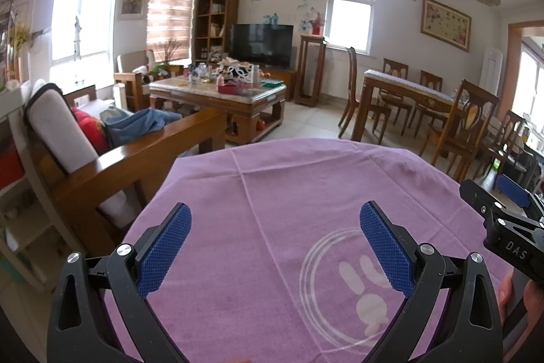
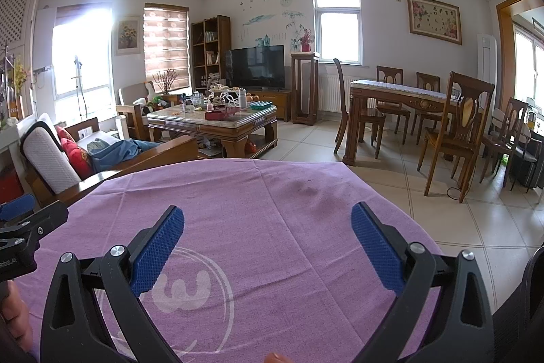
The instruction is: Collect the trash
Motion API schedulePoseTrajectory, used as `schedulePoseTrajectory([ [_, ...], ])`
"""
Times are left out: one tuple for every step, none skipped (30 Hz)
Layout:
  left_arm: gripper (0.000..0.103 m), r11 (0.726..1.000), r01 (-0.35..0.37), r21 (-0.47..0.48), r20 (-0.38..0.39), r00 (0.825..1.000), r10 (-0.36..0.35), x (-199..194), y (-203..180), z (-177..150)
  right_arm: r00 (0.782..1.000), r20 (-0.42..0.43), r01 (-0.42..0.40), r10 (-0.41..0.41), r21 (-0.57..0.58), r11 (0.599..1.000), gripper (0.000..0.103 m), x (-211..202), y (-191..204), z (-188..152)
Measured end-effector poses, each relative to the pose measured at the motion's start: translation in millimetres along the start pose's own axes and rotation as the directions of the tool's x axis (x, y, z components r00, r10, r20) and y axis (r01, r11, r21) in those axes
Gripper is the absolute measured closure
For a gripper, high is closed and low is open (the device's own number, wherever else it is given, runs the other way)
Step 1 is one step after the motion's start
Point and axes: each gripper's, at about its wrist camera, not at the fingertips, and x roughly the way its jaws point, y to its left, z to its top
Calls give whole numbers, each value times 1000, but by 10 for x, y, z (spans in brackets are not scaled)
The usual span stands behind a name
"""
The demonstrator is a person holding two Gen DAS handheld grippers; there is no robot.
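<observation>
1. The left hand-held gripper with black arms and blue textured pads [image 1: 275, 244] is spread wide, and there is nothing between its pads. It hovers over the round table covered with a purple cloth [image 1: 289, 179].

2. The right hand-held gripper of the same black and blue build [image 2: 268, 244] is also spread wide and empty. It hangs over the same purple cloth [image 2: 238, 193], beside the left one; each gripper appears at the edge of the other camera's view.

3. The cloth under both grippers carries only a white printed circle with a rabbit-like figure [image 1: 357, 288] and a faint dark stain [image 2: 306, 186]. I do not see any piece of trash on it, and no bin or bag for trash is visible in either view.

4. The nearest place with loose things is the low wooden coffee table with a glass top [image 1: 217, 91], well apart from the grippers, across the floor. It is crowded with small items, but they are too small to tell which of them are trash.

5. My judgement: the task looks at its very beginning. Nothing is picked up and nothing is collected, as far as the views show. All the work is left: to find the trash, most probably on the coffee table, to grasp it and to bring it to a container.
</observation>
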Motion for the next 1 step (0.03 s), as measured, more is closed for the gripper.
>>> schedulePoseTrajectory([
  [5,1000,0,-2,-1,1000,0,2,16,-2,1000,1,0,0,0,1000,5,3,1,-3],
])
